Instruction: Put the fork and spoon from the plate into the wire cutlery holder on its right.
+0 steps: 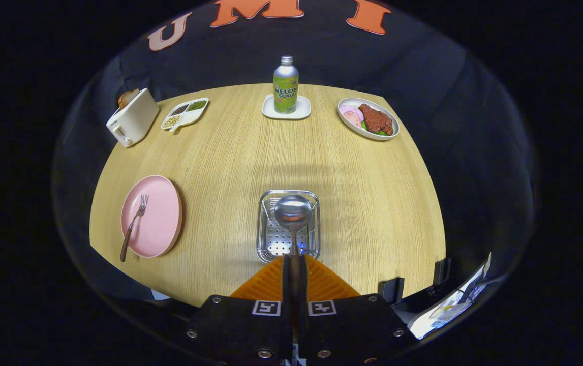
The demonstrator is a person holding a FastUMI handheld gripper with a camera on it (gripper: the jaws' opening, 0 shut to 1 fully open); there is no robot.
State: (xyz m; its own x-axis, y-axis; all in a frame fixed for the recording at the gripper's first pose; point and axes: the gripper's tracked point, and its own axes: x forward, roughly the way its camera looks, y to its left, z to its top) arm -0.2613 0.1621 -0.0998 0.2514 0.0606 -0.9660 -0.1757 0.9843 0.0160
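Observation:
My gripper (pixel 294 260) is shut on the handle of a metal spoon (pixel 293 212). The spoon points straight ahead from the orange fingers (pixel 321 284), its bowl hanging over the wire cutlery holder (pixel 264 239), a shiny rectangular basket with a perforated bottom just beyond the fingertips. To the left of the holder lies a pink plate (pixel 161 218). A fork (pixel 133 226) with a brown handle rests on it, tines pointing away, handle end sticking out over the plate's near rim.
The round wooden table (pixel 372 193) also carries a white toaster (pixel 132 118) and a divided snack dish (pixel 185 113) at the far left, a soda bottle (pixel 285 85) on a white coaster at the far middle, and a plate of meat (pixel 368 119) at the far right.

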